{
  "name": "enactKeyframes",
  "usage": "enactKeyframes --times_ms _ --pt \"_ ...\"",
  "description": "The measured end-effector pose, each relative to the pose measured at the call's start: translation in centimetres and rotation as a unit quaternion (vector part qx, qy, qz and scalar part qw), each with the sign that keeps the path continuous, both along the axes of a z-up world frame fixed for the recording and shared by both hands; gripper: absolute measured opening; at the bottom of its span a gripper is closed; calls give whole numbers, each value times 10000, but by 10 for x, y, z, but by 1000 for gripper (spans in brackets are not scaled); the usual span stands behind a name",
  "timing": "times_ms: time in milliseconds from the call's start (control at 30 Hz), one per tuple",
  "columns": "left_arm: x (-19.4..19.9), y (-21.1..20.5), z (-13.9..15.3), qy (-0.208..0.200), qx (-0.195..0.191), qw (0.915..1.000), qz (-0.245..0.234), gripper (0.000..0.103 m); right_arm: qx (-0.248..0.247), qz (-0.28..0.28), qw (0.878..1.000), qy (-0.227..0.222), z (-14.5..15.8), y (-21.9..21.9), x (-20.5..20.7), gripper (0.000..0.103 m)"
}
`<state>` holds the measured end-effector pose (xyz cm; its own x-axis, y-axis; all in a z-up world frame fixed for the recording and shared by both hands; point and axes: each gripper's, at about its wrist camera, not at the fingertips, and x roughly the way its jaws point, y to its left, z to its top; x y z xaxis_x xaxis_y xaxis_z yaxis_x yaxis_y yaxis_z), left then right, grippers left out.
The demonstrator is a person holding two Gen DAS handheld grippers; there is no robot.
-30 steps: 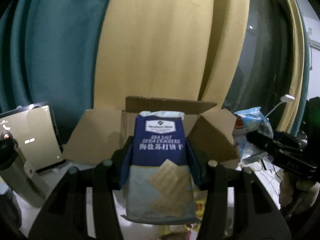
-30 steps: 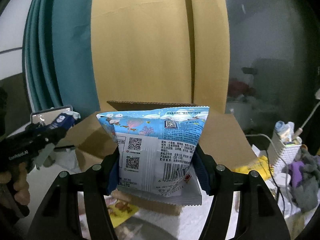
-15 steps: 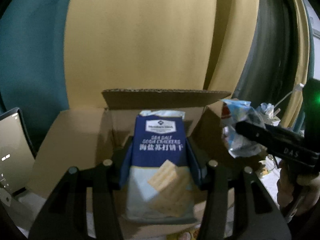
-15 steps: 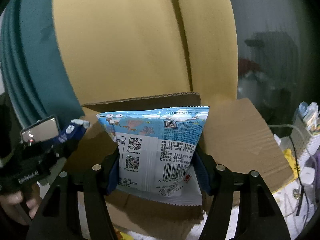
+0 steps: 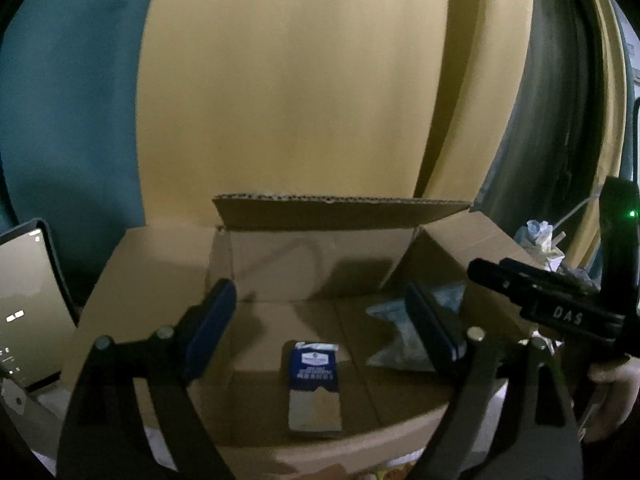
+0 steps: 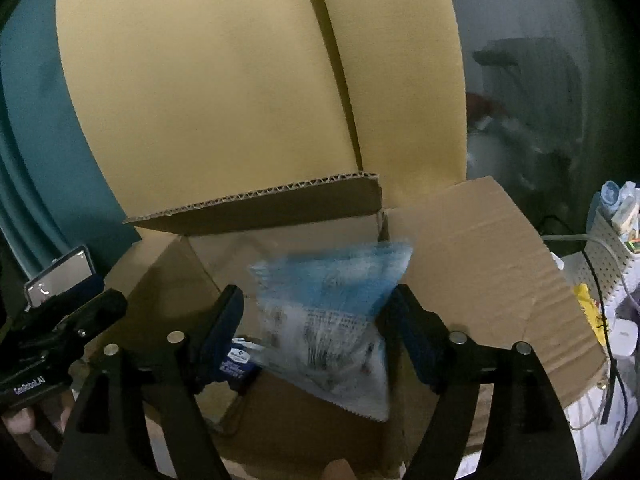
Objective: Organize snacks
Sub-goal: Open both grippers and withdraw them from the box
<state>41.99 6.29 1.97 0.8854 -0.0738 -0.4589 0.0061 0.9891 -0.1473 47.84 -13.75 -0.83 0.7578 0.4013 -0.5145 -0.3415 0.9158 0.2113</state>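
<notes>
Left gripper (image 5: 320, 326): the jaws are spread wide and have just been opening; nothing is pinched between the blue pads, which are seen apart over the open box.
Soda cracker pack (image 5: 315, 388): a dark blue and pale pack is seen lying flat on the box floor, below and between the left jaws, touched by neither pad.
Right gripper (image 6: 316, 330): the jaws are spread and have just been opening; the snack bag is seen between them, blurred, and the pads are not seen pressing on it.
Snack bag (image 6: 332, 320): a light blue and white bag with a printed back panel is seen tilted between the right jaws, inside the box, with its serrated lower edge low toward the box floor. In the left wrist view it is seen partly hidden behind the left gripper's right pad (image 5: 394, 330).
Cardboard box (image 5: 328, 256): it is open, with flaps folded outward on the left and right and the far flap standing up; both grippers are pointed down into it.
Cracker pack from the right wrist view: only its blue top is seen, just beyond the right gripper's left pad (image 6: 240, 362).
Hands: a hand (image 5: 612, 396) on the right gripper's handle is seen at the right edge of the left wrist view.
Behind the box: yellow and teal curtains (image 5: 296, 92) are hung.
Phone (image 6: 60, 276): it is seen standing left of the box, with its screen lit.
</notes>
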Motion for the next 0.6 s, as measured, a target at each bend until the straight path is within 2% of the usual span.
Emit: enactKeyframes --times_ms 367,600 --pt "-63 2 17 -159 78 9998 -53 88 -145 117 9993 -314 26 -8 -66 79" --pt "-109 1 11 -144 107 9998 -120 88 -203 174 9989 -373 26 -10 -108 79"
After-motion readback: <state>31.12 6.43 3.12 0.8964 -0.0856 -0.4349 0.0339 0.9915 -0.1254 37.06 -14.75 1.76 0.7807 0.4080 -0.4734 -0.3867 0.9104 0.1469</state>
